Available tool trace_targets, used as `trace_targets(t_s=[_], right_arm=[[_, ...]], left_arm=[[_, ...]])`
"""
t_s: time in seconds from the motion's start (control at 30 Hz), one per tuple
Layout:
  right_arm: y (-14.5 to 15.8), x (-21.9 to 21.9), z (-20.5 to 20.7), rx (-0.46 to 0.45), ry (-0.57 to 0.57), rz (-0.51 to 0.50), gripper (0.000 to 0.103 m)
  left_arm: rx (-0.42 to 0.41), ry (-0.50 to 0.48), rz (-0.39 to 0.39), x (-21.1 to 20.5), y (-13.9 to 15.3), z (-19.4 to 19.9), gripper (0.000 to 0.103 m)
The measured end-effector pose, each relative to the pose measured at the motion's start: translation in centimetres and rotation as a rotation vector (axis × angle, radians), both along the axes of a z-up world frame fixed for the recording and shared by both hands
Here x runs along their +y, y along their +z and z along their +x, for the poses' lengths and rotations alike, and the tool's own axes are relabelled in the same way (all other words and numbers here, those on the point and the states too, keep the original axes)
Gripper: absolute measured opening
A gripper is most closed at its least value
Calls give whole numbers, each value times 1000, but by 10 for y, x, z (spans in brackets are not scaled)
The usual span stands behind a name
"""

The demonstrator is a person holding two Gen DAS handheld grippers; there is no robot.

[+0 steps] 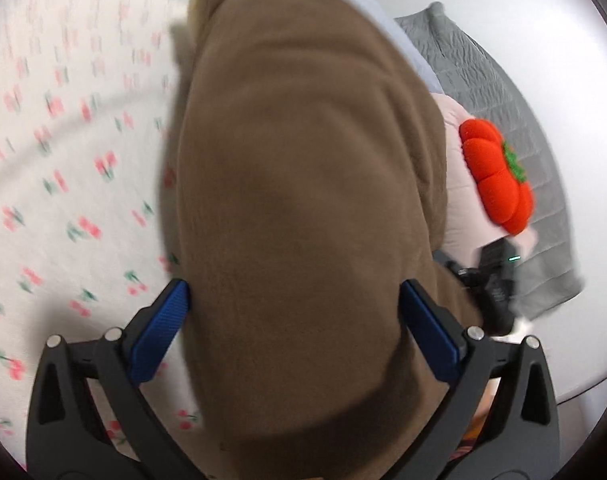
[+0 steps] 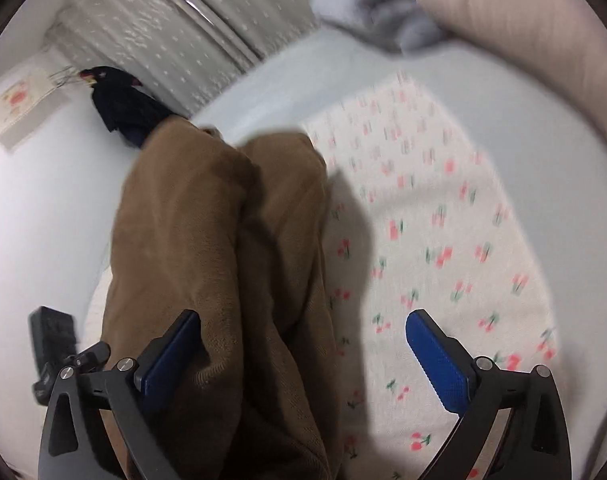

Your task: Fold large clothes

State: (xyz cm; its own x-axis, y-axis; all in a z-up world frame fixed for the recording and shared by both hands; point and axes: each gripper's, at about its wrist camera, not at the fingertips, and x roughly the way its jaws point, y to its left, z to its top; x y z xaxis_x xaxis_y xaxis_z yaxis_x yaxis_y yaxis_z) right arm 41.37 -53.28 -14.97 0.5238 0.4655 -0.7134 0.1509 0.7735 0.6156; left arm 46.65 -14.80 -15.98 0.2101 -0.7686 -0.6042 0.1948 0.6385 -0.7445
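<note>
Brown garment between wide-spread jaws, over a cherry-print sheet

The left gripper (image 1: 293, 320) stands wide apart with the brown fleece garment (image 1: 303, 200) bulging between its blue pads, edges at both pads; whether they press I cannot tell. The right gripper (image 2: 303, 348) is spread too: the garment (image 2: 223, 260) lies against its left pad, the right pad bare above the cherry-print sheet (image 2: 443, 240).

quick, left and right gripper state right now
left gripper: open wide, brown garment between its jaws, not pinched.
right gripper: open, brown garment lying against its left pad, not gripped.
</note>
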Motion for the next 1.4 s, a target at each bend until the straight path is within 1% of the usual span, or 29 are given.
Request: trace_targets(t_s=[0.03,0.1,0.13,0.17,0.2,0.23,0.27,0.3,0.33,0.37,0.43,0.5,0.57,0.7,0.8,0.87,0.93,0.97,1.0,1.03,1.07,1.1,1.17,1.2,1.23,1.27,1.3,1.33,1.4], right_arm=[[-8,-5,-2,22,5,66,103],[-35,-14,5,81,22,270,103],[-41,-14,7,67,39,314,102],[-43,-7,7,45,67,337,100],[-47,0,9,32,109,399,85],[-51,7,9,39,133,453,78],[-51,15,9,33,134,455,78],[-44,24,6,-7,140,422,78],[-37,29,2,-33,144,433,78],[-28,33,-4,-63,149,447,77],[-8,48,-15,-100,184,449,77],[6,67,-27,-91,218,424,77],[12,90,-39,-52,244,398,77],[16,137,-74,-9,291,420,77],[17,162,-101,13,325,458,77],[11,185,-120,42,356,470,77],[3,200,-133,76,378,466,80],[-4,208,-139,98,380,455,82],[-8,213,-143,103,377,436,85],[-10,214,-147,94,367,412,85],[-14,214,-151,92,354,395,86],[-16,213,-152,100,345,389,87],[-16,208,-153,128,302,339,92],[-13,204,-154,132,277,295,97],[-4,202,-156,121,262,242,98],[8,200,-164,98,247,179,98],[20,199,-164,71,234,123,98],[36,200,-166,29,224,43,98],[65,207,-170,-43,212,-81,98]], left_arm=[[32,-11,-33,1,-6,3,103],[107,-29,-136,3,-23,7,103],[157,-33,-202,3,-34,8,103],[168,-29,-230,2,-38,7,102],[151,-21,-235,0,-36,3,99],[139,-14,-227,-2,-34,0,98],[134,4,-226,-1,-32,-4,92],[137,22,-240,2,-30,-9,83],[135,30,-249,6,-26,-13,79],[131,30,-253,9,-23,-18,73],[126,36,-251,15,-13,-30,72],[106,46,-218,27,0,-44,71],[109,52,-197,44,15,-55,71],[117,43,-121,80,40,-93,71],[126,49,-78,112,51,-127,71],[133,52,-48,130,52,-147,72],[131,50,-16,143,53,-160,73],[127,47,3,147,47,-169,75],[127,48,15,151,43,-175,78],[121,59,47,152,35,-181,81],[111,71,78,153,30,-181,89],[86,96,129,155,26,-184,95],[34,130,186,161,30,-187,98],[1,131,217,161,38,-190,98],[-22,131,249,160,45,-192,98],[-61,136,308,158,56,-195,98],[-119,145,388,155,68,-199,99],[-178,152,454,154,76,-205,99],[-286,153,547,153,88,-214,99]])
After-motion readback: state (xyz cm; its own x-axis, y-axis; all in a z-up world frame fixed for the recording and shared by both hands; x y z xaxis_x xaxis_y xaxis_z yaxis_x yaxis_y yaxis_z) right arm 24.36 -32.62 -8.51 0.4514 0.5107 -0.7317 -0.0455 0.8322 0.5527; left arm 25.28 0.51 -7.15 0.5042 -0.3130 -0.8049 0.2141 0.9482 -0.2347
